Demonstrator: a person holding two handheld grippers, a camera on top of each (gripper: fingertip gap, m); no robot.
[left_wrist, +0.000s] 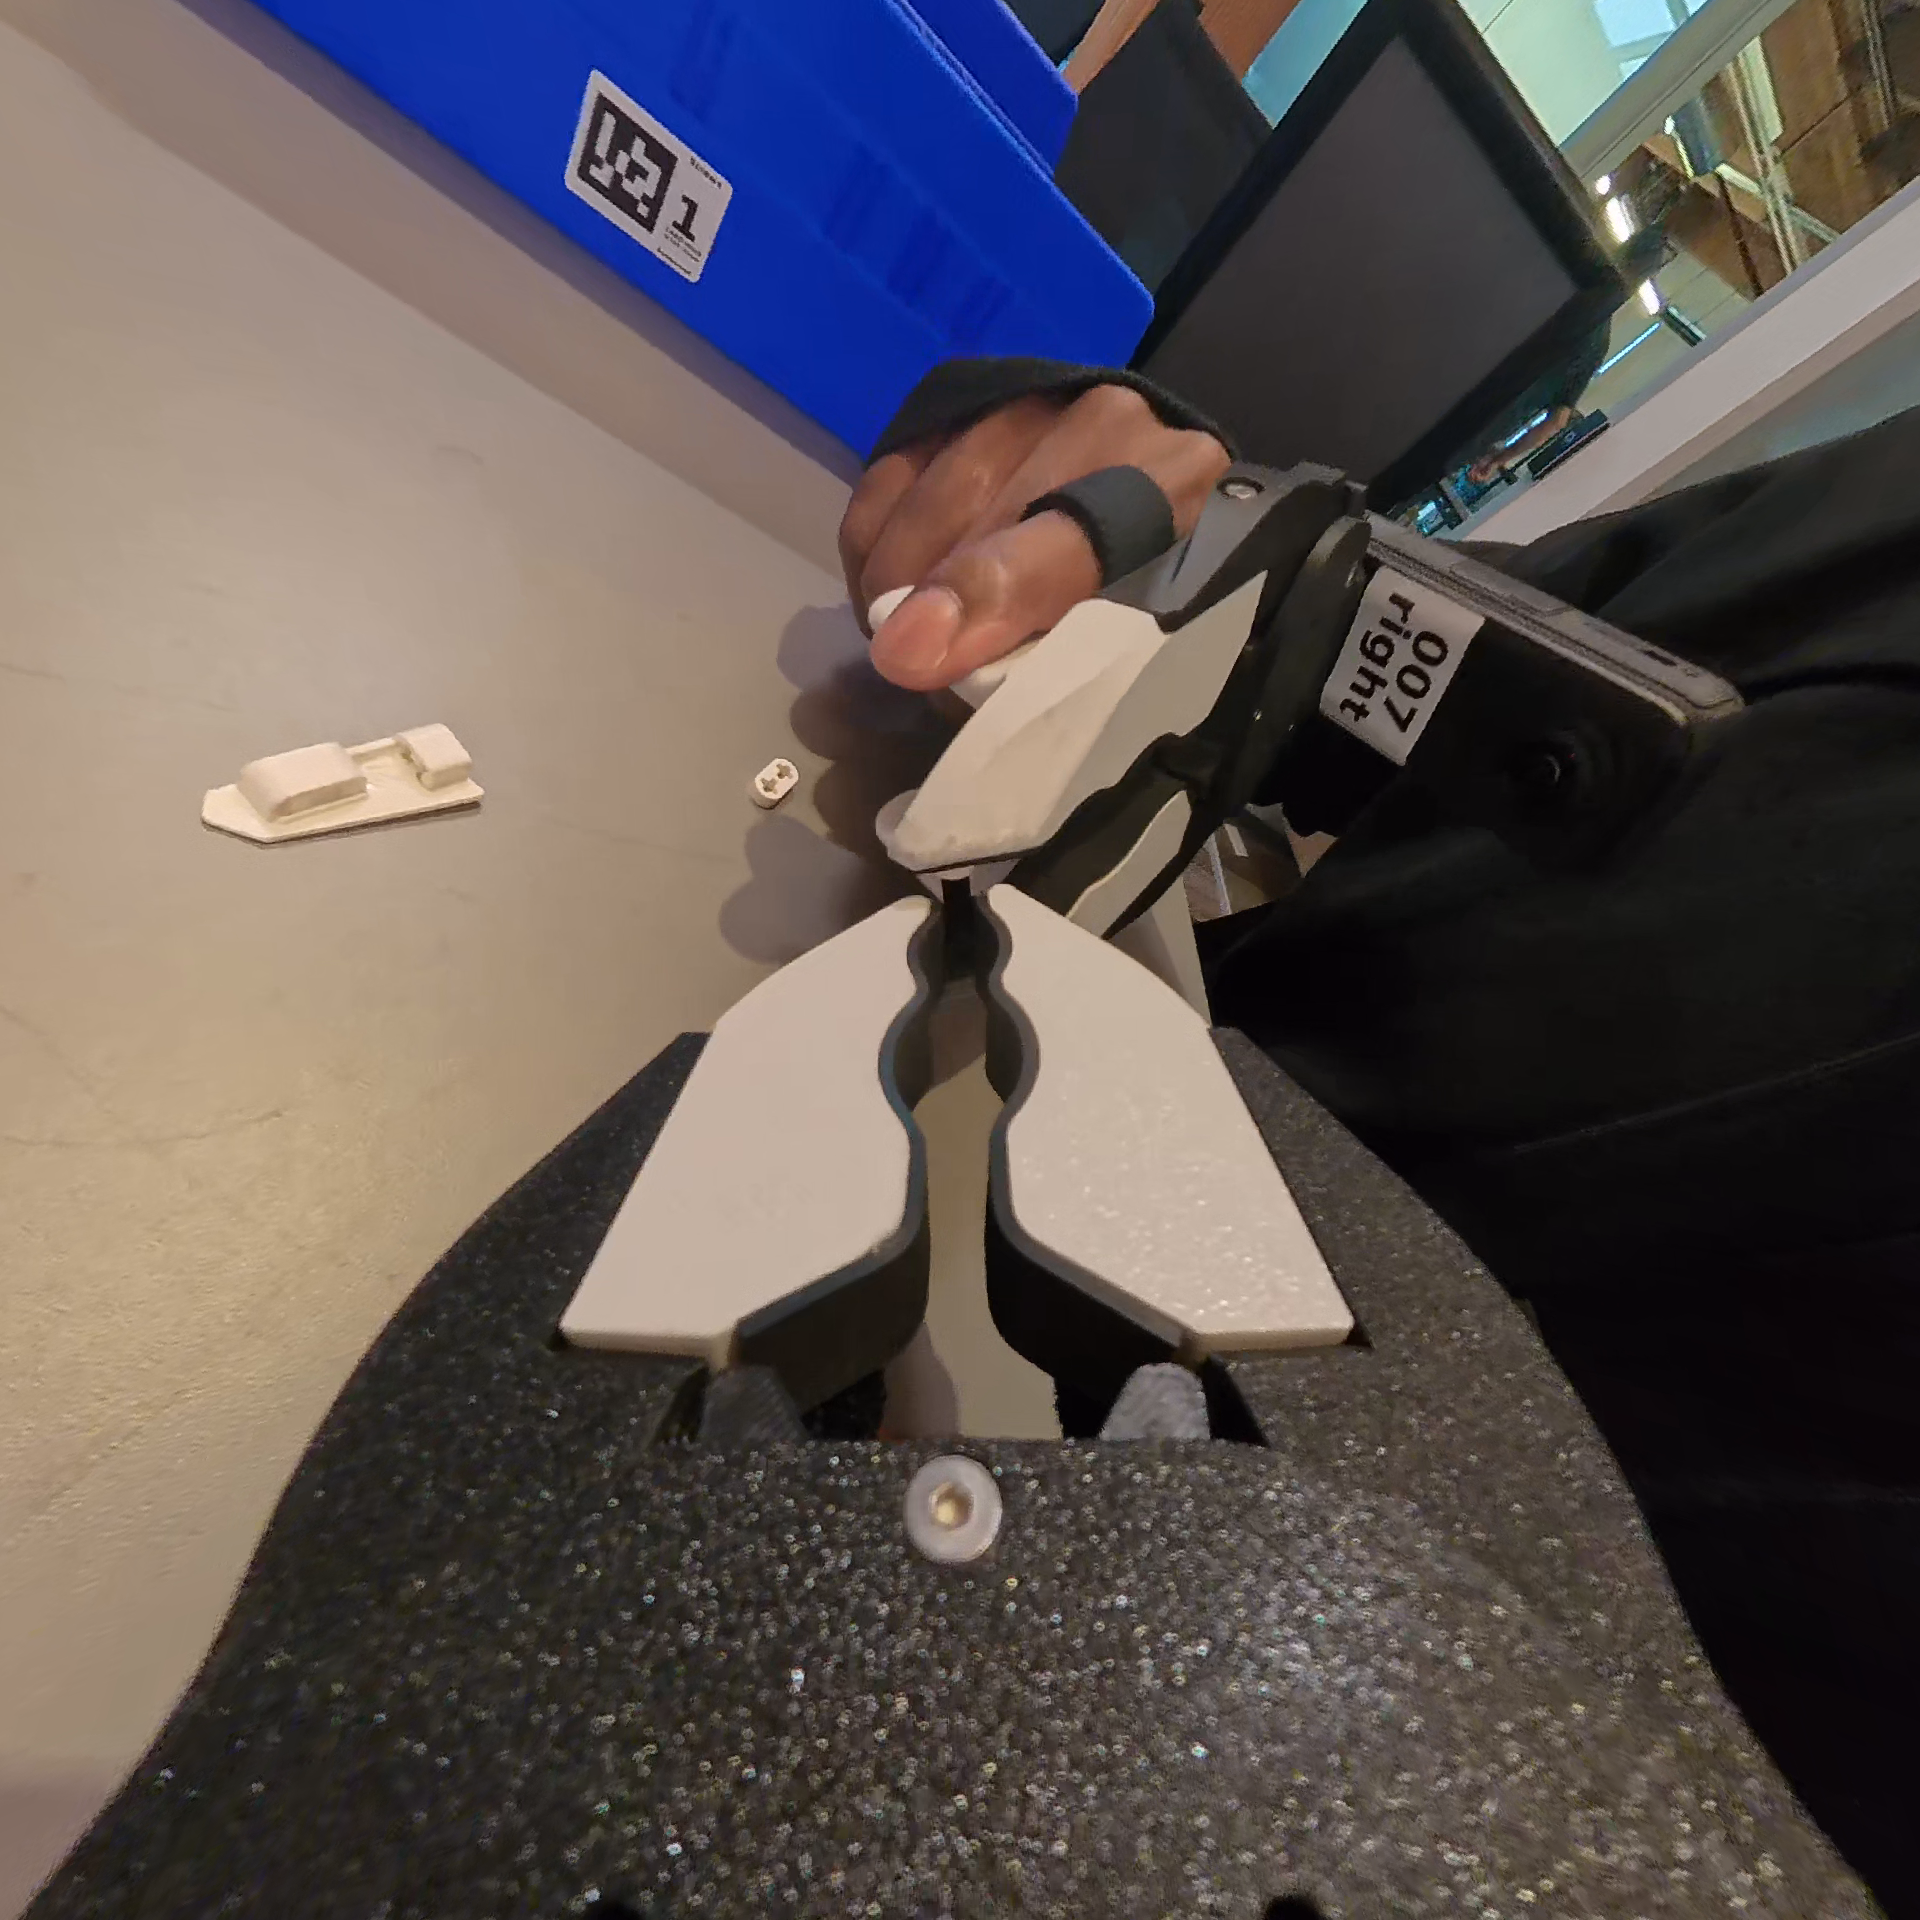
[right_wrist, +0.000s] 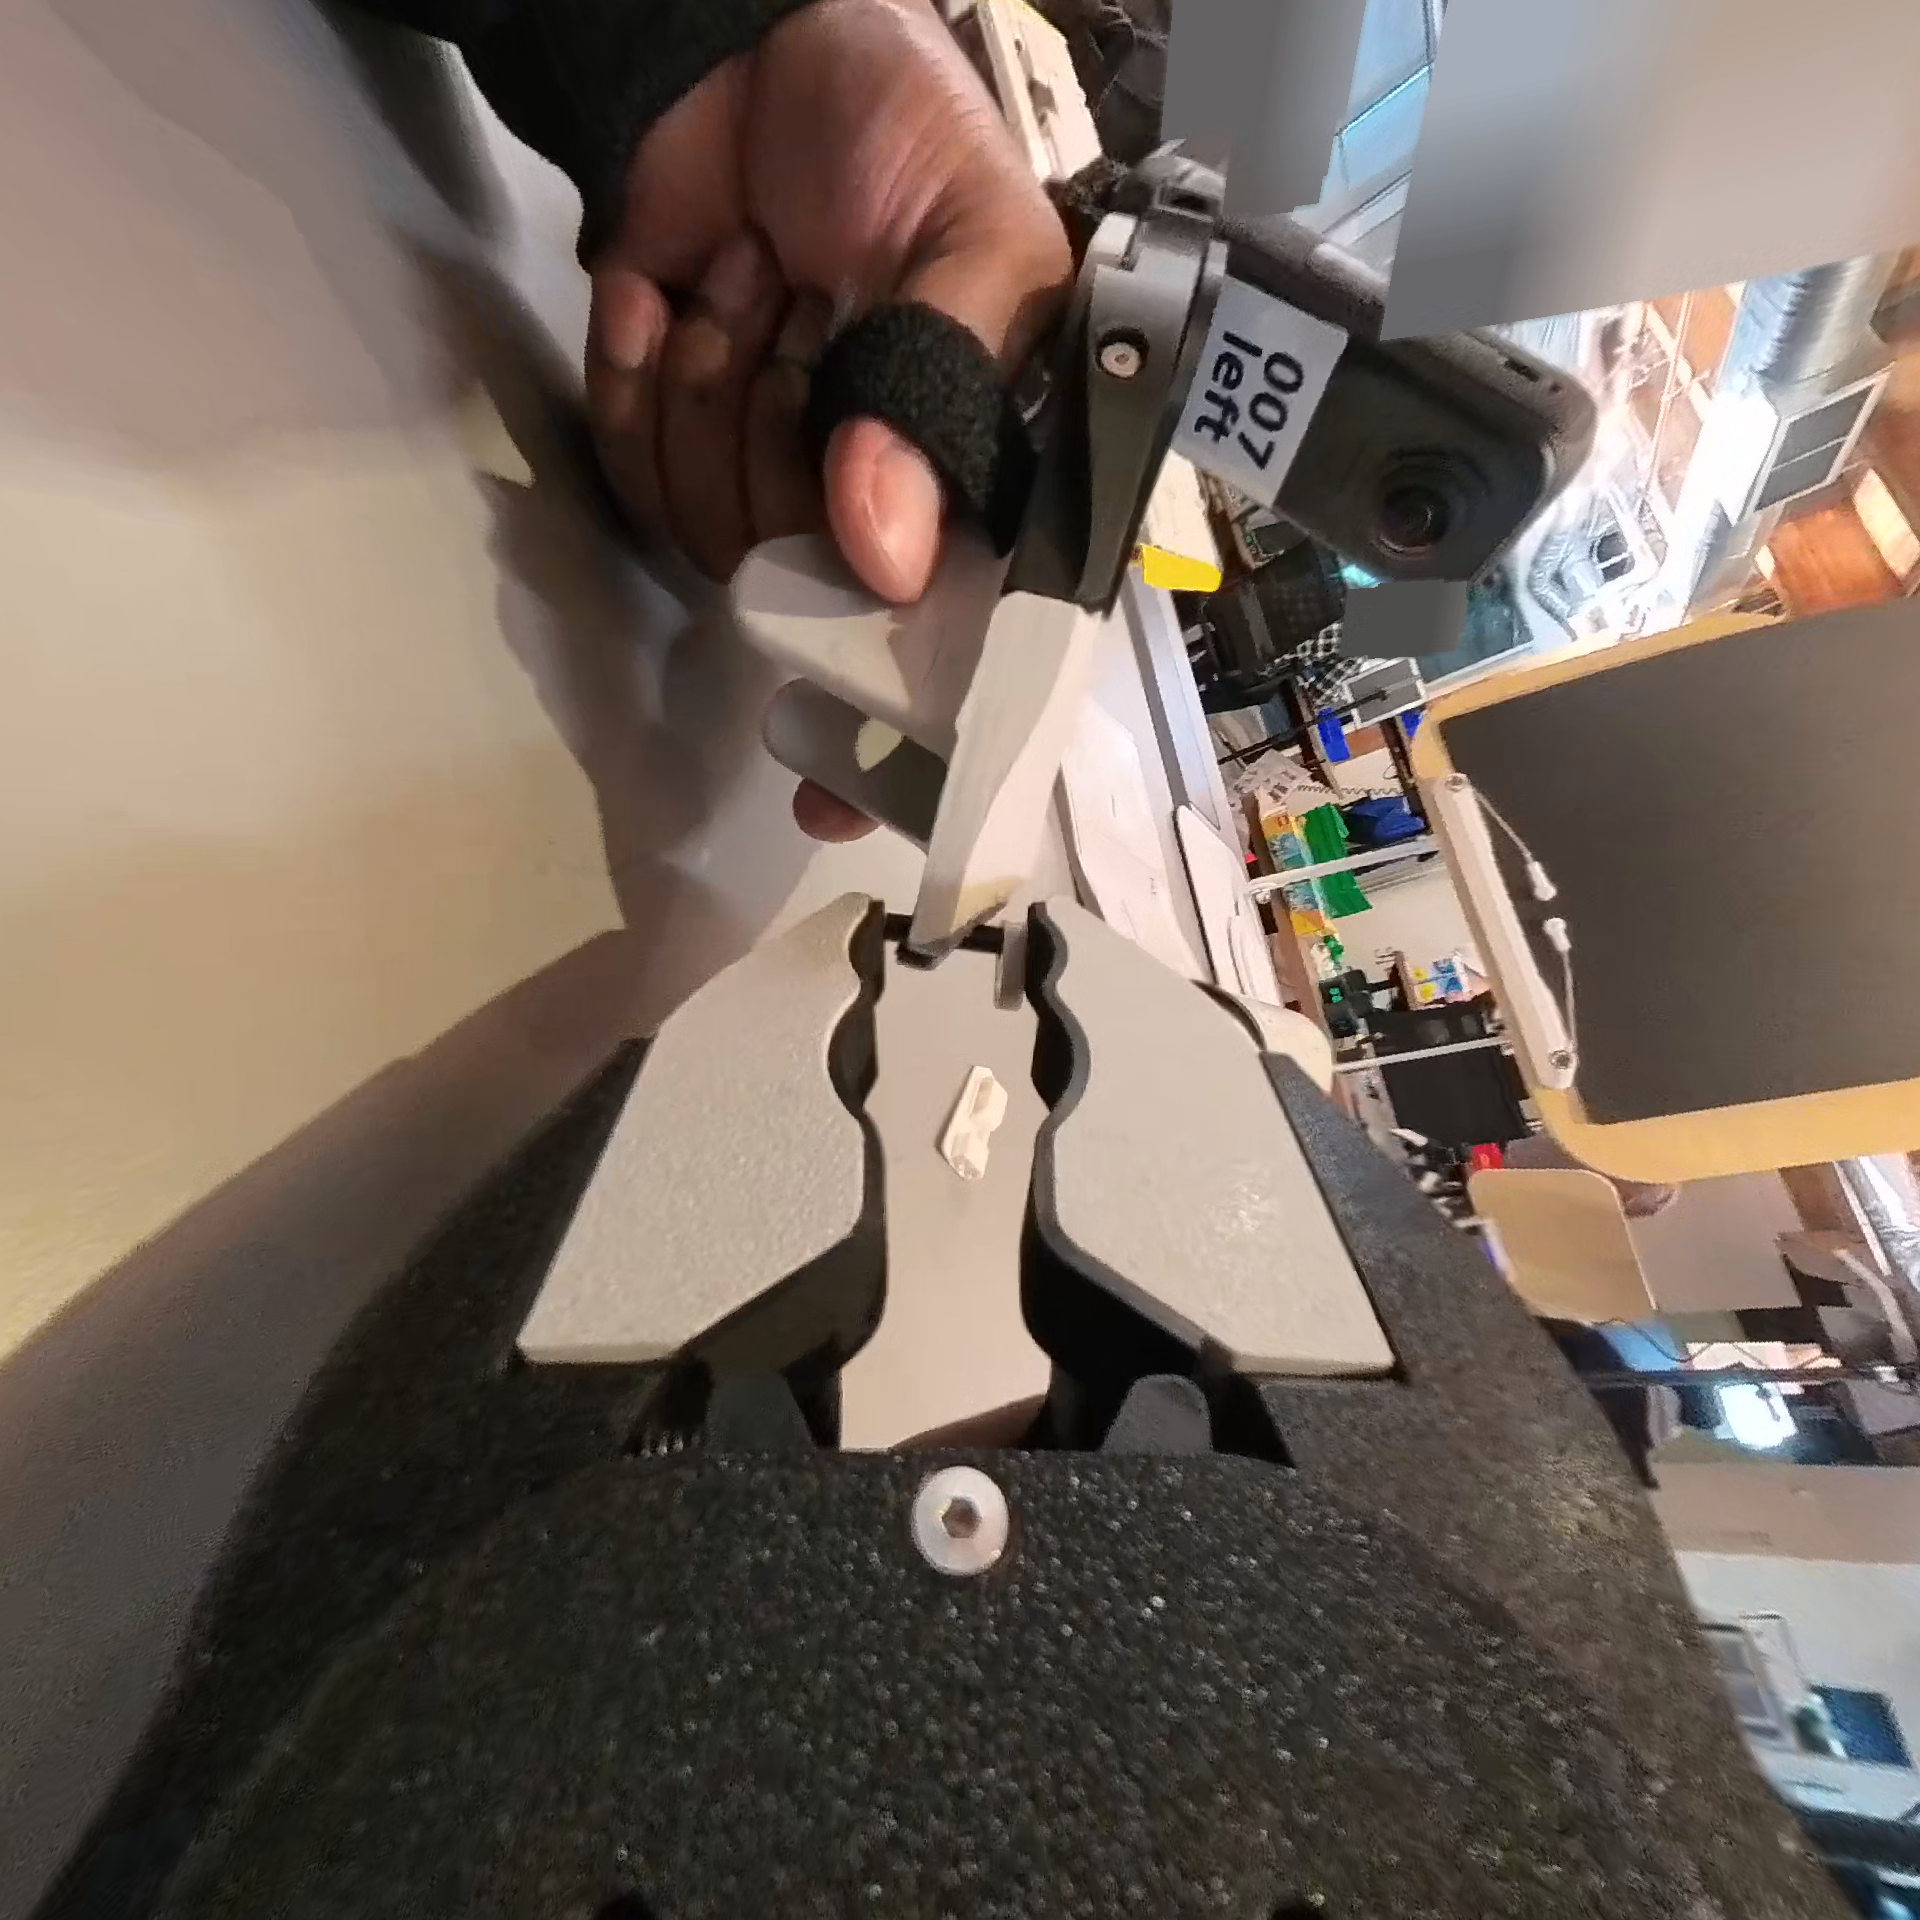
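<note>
Item 1: left gripper (left_wrist: 961, 909). Fingers pressed almost together, their tips pinching a thin black rod (left_wrist: 963, 920) across its shaft. A hand (right_wrist: 831, 312) with a black strap on the thumb grips its handle.

Item 2: right gripper (right_wrist: 951, 940). Fingers part-spread, held nose to nose with the left gripper above the table (left_wrist: 260, 520). The rod spans the gap lengthwise: 1 end meets the left-hand pad, the other carries a small grey disc (right_wrist: 1008, 971) lying against the right-hand pad. Another hand (left_wrist: 997, 540) wraps its handle.

Item 3: black rod. Off the table, caught between both sets of fingertips.

Item 4: flat white plastic piece (left_wrist: 343, 790) with 2 raised blocks, lying on the table well to the side of the grippers.

Item 5: small white link (left_wrist: 771, 779) with 2 cross-shaped holes, on the table between that piece and the grippers.

Item 6: blue bin (left_wrist: 831, 260) bearing a white sticker, at the far edge of the table; a dark screen (left_wrist: 1351, 260) just beside it.
</note>
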